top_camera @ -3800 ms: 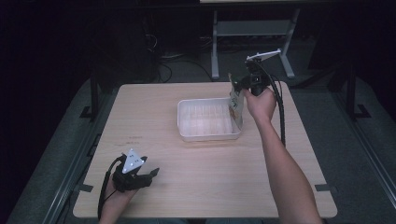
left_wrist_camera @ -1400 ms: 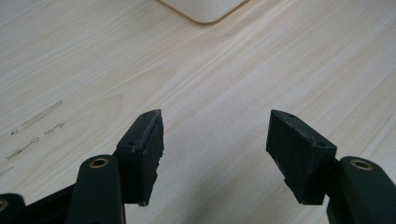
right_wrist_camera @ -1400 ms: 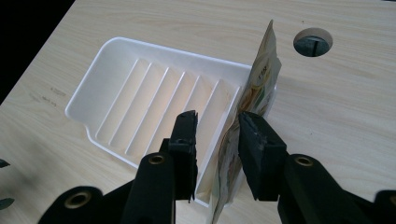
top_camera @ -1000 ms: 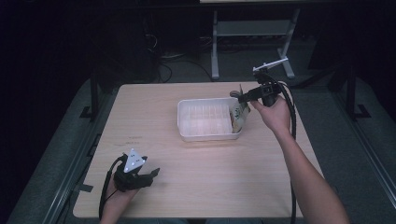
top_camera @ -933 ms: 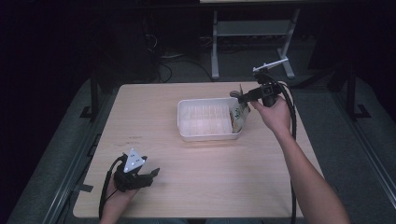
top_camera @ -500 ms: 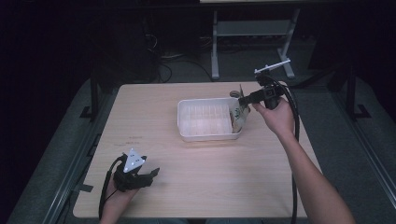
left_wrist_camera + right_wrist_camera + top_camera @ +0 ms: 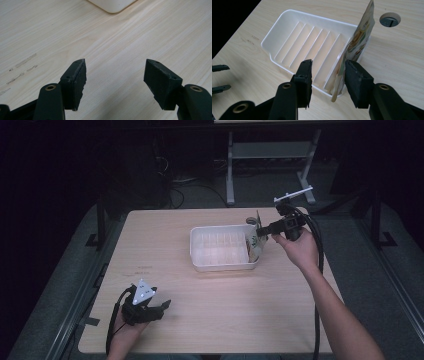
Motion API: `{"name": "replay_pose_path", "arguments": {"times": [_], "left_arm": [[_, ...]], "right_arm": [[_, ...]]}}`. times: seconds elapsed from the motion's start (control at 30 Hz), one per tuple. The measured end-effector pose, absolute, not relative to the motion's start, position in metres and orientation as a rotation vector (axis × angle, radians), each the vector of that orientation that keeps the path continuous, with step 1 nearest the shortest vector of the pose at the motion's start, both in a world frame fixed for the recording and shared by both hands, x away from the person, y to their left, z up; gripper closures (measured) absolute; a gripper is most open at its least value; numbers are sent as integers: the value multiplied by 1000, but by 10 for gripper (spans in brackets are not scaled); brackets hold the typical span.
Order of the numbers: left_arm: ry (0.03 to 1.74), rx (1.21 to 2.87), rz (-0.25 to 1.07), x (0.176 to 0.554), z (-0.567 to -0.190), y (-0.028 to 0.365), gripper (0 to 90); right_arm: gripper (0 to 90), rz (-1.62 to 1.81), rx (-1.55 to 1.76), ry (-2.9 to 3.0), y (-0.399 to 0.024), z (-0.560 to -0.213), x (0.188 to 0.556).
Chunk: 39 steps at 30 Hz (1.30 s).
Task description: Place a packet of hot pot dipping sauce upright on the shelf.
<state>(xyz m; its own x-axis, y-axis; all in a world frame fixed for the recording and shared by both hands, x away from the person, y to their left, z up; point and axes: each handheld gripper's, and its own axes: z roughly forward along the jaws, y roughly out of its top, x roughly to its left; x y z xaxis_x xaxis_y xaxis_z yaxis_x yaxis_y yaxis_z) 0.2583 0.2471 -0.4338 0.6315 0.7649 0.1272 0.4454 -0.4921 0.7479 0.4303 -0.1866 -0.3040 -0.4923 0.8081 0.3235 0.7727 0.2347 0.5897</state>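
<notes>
A white ribbed tray (image 7: pixel 220 266) sits at mid-table, its bare ribs (image 7: pixel 294 45) plain in the right gripper view. A flat printed packet (image 7: pixel 359 37) stands on edge at the tray's right end (image 7: pixel 254 245). My right gripper (image 7: pixel 261 232) is at that end, open. In the right gripper view (image 7: pixel 328 75) the packet's near edge lies between the jaws, close to the right one. My left gripper (image 7: pixel 161 306) rests low over the table's front left, open with nothing between its jaws (image 7: pixel 115 80).
A round cable hole (image 7: pixel 390 20) is in the tabletop just behind the tray. A corner of the tray (image 7: pixel 112 5) shows ahead of the left gripper. Bare wood lies between the tray and the left gripper. A metal stand (image 7: pixel 270 155) is on the floor behind the table.
The right hand has shifted a little to the right and back. The packet has gone from held above the tray's right end to standing in it. The left gripper has stayed still.
</notes>
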Motion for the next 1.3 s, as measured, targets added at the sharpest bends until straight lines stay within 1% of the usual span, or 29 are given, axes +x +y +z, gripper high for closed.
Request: {"name": "replay_pose_path", "arguments": {"times": [0.57, 1.03, 1.3], "left_arm": [[941, 2154, 599, 258, -433, 248, 340], [944, 2146, 601, 258, -433, 248, 338], [947, 2143, 602, 258, -433, 248, 337]], "right_arm": [[568, 1140, 1541, 2449, -188, -310, 424], [560, 1163, 1486, 2470, -187, -310, 411], [557, 1172, 1490, 2485, -192, -319, 404]]}}
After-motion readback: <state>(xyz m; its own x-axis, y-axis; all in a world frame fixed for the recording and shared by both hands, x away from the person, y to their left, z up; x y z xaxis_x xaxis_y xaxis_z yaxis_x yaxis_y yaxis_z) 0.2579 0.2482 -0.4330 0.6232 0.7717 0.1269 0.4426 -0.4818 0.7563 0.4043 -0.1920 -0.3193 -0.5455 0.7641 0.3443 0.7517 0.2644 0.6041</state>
